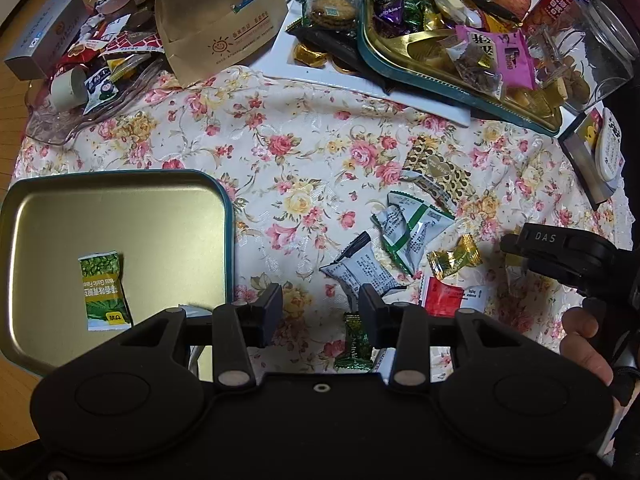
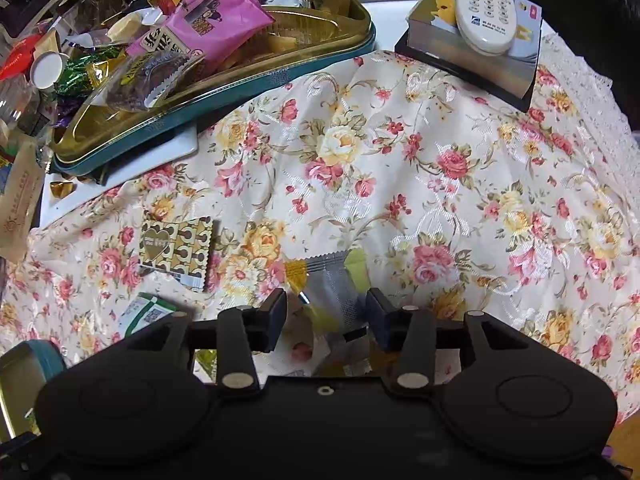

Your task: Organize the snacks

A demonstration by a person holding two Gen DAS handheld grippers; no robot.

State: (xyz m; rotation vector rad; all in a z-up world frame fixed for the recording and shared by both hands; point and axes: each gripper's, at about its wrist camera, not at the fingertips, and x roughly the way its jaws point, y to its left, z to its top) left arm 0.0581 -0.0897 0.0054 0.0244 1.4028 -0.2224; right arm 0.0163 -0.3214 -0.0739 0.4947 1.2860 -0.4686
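Observation:
My left gripper (image 1: 320, 312) is open and empty over the floral cloth, just right of a gold tin tray (image 1: 52, 208) that holds one green snack packet (image 1: 105, 290). Loose snacks lie ahead of it: a grey packet (image 1: 362, 274), a white-green packet (image 1: 408, 230), a gold candy (image 1: 454, 258), a red packet (image 1: 450, 296), a dark green candy (image 1: 354, 346) and a gold-brown heart packet (image 1: 436, 170). My right gripper (image 2: 326, 312) is open, with a silver-yellow packet (image 2: 334, 280) lying between its fingers. The heart packet (image 2: 176, 248) lies to its left.
A teal tin (image 1: 460, 84) full of sweets rests on a white board at the back. A paper bag (image 1: 224, 20), a glass dish (image 1: 80, 100) of snacks and a jar (image 1: 592, 52) crowd the far edge. A remote control (image 2: 486, 4) lies on a box.

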